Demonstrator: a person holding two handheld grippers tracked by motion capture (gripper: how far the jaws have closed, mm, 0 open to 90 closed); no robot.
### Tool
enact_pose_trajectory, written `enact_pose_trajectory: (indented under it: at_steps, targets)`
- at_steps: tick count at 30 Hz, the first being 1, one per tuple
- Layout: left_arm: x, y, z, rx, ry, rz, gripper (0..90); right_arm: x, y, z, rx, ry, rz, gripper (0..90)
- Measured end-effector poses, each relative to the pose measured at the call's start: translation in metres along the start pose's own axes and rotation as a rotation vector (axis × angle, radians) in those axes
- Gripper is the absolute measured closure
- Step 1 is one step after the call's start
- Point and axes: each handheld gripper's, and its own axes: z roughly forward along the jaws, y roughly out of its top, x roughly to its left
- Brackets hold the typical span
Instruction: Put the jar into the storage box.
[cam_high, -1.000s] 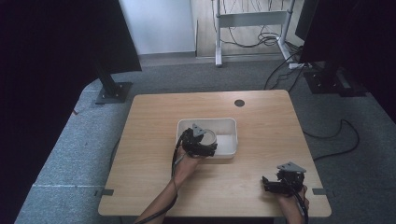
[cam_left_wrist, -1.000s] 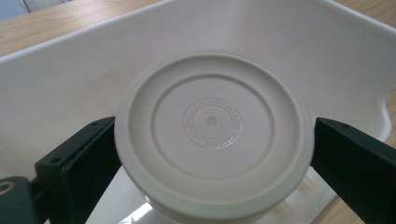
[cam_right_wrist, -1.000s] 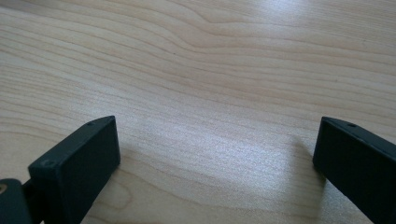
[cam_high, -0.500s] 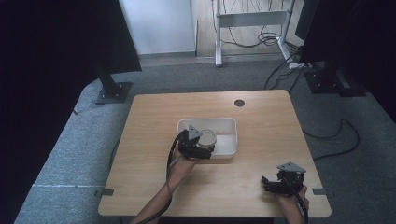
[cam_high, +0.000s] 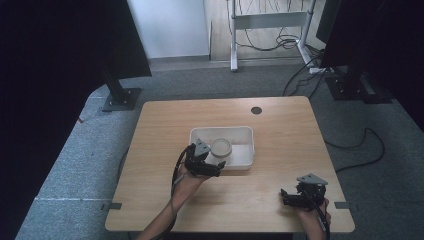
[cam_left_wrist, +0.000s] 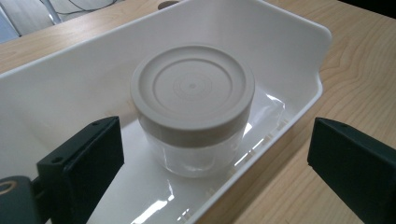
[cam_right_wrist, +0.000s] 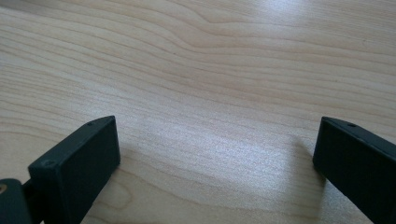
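nearest, by the counter's (cam_high: 280, 125) front right corner, the right gripper (cam_high: 286, 196) rests with jaws spread wide over bare wood. farther in, the left gripper (cam_high: 218, 167) (jaws released too) sits at the white tray's (cam_high: 245, 134) front wall, astride it. beyond, the lidded jar (cam_left_wrist: 192, 108) stands upright inside the tray, mid-counter.

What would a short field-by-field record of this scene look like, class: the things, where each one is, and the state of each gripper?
table: light wood, round hole near far edge
tray: white, mid-table
jar: clear, cream lid on, upright in the tray's left part
left gripper: open, at the tray's near left corner, jaws apart from the jar, one inside the tray and one outside its wall
right gripper: open, low over bare wood near the table's near right corner
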Motion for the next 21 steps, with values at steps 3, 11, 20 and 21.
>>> enact_pose_trajectory:
  at_steps: [3, 11, 20, 21]
  targets:
    - [0.001, -0.003, -0.005, -0.007, -0.005, -0.004, 3.6, 0.0, 0.0, 0.0, 0.0, 0.0, 0.0, 0.1]
    - [0.002, -0.011, -0.017, -0.025, -0.022, 0.002, 3.7, 0.0, 0.0, 0.0, 0.0, 0.0, -0.001, 0.1]
    - [0.005, -0.023, -0.03, -0.038, -0.032, -0.002, 3.9, 0.0, 0.0, 0.0, 0.0, 0.0, -0.001, 0.1]
    - [0.006, -0.025, -0.032, -0.04, -0.033, -0.005, 3.9, 0.0, 0.0, 0.0, 0.0, 0.0, -0.001, 0.1]
